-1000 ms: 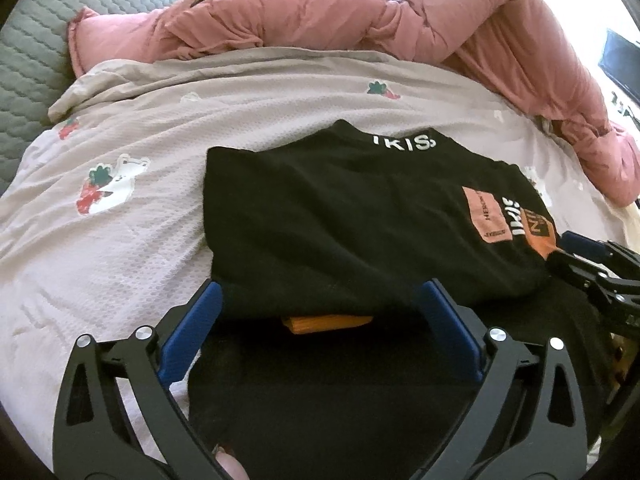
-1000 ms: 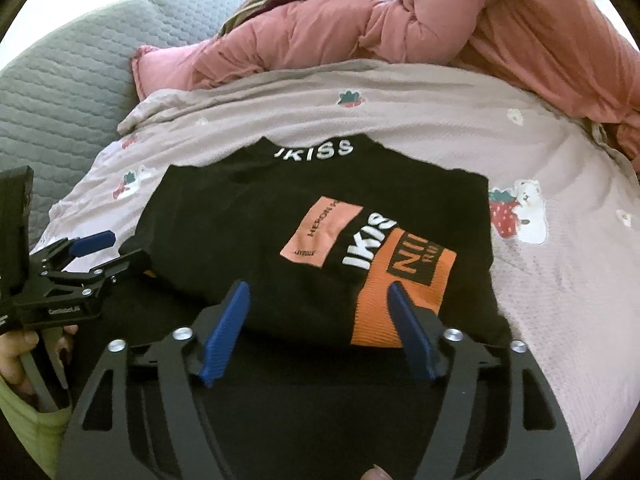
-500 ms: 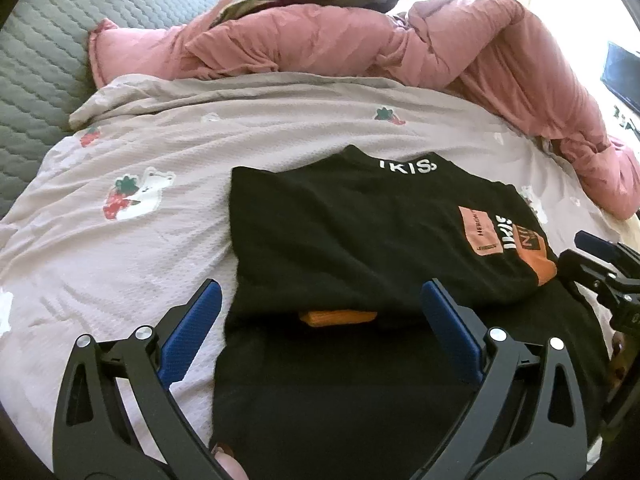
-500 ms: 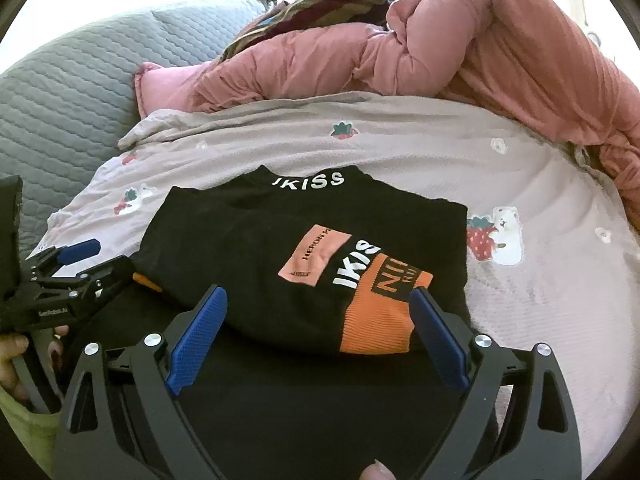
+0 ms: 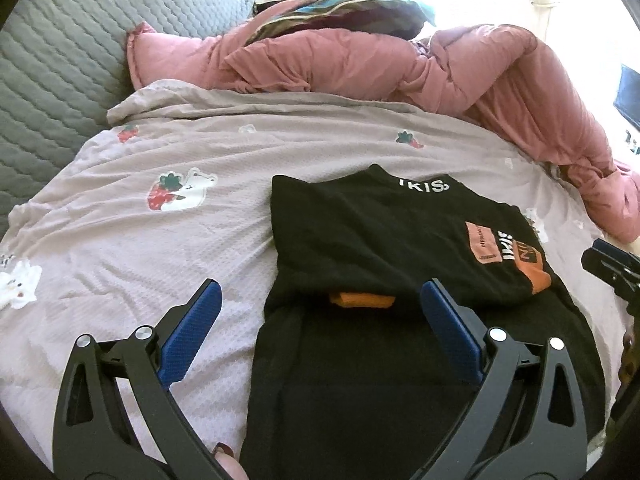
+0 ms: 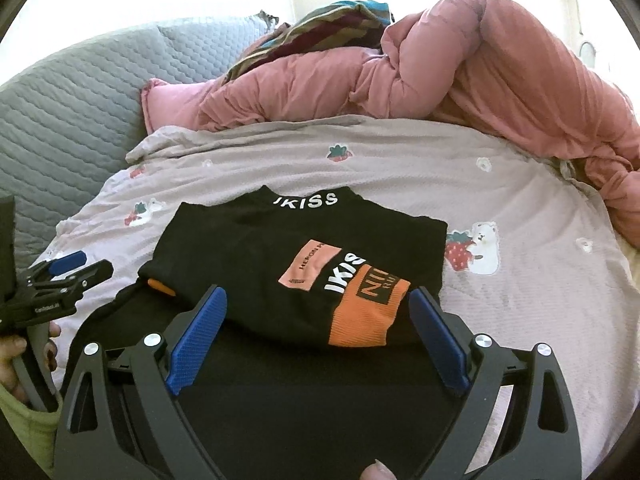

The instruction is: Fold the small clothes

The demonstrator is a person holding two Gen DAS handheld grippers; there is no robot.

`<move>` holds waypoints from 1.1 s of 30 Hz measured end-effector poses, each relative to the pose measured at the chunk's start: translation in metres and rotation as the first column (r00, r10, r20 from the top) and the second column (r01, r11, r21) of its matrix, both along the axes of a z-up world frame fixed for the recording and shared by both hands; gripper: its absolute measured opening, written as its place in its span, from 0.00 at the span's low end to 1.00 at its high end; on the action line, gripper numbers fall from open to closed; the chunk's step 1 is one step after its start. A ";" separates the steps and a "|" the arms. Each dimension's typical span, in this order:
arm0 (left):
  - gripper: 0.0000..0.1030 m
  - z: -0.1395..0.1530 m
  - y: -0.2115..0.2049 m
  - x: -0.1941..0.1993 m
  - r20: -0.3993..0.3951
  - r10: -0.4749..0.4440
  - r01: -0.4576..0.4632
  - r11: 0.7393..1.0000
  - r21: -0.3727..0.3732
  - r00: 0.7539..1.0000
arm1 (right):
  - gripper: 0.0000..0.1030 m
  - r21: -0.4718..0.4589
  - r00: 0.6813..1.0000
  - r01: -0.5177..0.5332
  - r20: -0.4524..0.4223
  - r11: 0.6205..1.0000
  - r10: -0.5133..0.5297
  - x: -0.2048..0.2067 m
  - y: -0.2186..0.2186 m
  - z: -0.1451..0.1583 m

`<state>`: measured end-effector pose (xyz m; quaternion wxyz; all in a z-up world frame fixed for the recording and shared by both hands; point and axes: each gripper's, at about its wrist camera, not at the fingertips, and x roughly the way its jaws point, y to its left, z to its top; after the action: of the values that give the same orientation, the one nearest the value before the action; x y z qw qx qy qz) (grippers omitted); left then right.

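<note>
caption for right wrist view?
Open right gripper over half-folded black shirt on bedspread.

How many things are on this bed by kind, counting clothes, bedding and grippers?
Clothes: 1, black folded top with orange patch
Bedding: 4, pink puffy duvet, lilac strawberry-print sheet, grey quilted cover, striped pillow
Hand-held grippers: 2, left hand-held gripper, right hand-held gripper, both open
Total: 7
</note>
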<state>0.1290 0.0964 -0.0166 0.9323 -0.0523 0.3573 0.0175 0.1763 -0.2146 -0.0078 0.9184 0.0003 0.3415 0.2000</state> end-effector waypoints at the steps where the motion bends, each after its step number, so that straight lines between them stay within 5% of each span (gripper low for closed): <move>1: 0.91 0.001 -0.001 -0.003 0.000 -0.001 0.001 1.000 0.003 1.000 | 0.89 0.002 1.000 -0.001 0.004 1.000 0.001 -0.002 -0.001 0.002; 33: 0.91 0.006 -0.010 -0.064 -0.049 0.021 -0.019 0.999 0.044 0.999 | 0.89 0.003 0.999 -0.001 0.034 1.000 0.000 -0.059 -0.051 0.018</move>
<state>0.0649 0.0864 -0.0106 0.9239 -0.0353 0.3794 0.0357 0.1169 -0.2655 0.0107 0.9240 -0.0017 0.3255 0.2007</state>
